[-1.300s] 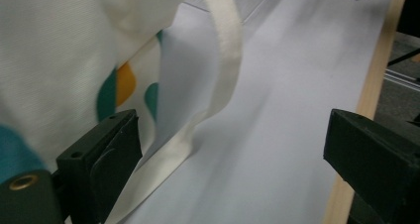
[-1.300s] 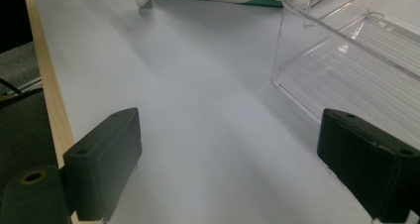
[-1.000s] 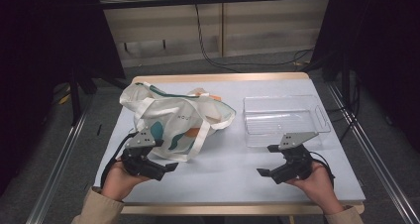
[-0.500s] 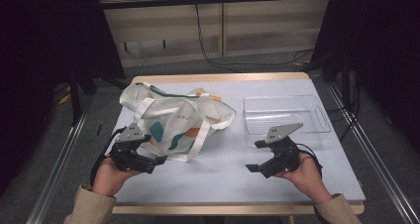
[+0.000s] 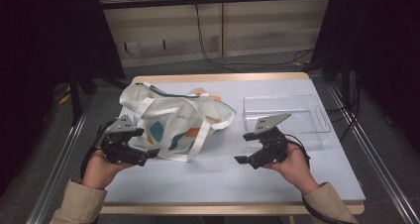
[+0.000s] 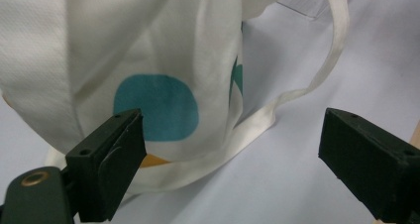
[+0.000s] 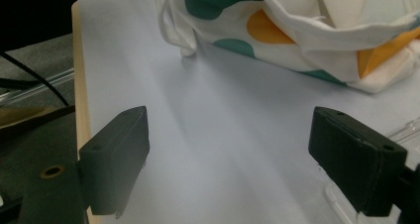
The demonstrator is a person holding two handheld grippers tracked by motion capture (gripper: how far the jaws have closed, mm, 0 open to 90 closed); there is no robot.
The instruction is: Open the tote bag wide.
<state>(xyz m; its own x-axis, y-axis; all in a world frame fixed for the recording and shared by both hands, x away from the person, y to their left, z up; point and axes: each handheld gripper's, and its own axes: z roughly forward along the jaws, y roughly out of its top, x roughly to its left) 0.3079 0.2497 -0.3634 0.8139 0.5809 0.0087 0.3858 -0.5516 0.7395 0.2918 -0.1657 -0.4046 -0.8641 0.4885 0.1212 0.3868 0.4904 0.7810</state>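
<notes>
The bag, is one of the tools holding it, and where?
No, nothing is held. The left tool is open right by the bag and its strap; the right tool is open over the table.

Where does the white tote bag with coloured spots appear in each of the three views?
High view: tote bag left of centre on the table, beside the left claw.
Left gripper view: bag in the upper left, close ahead of the jaws.
Right gripper view: bag along the top right.
Shared landmark: the clear plastic tray right of the bag.
</notes>
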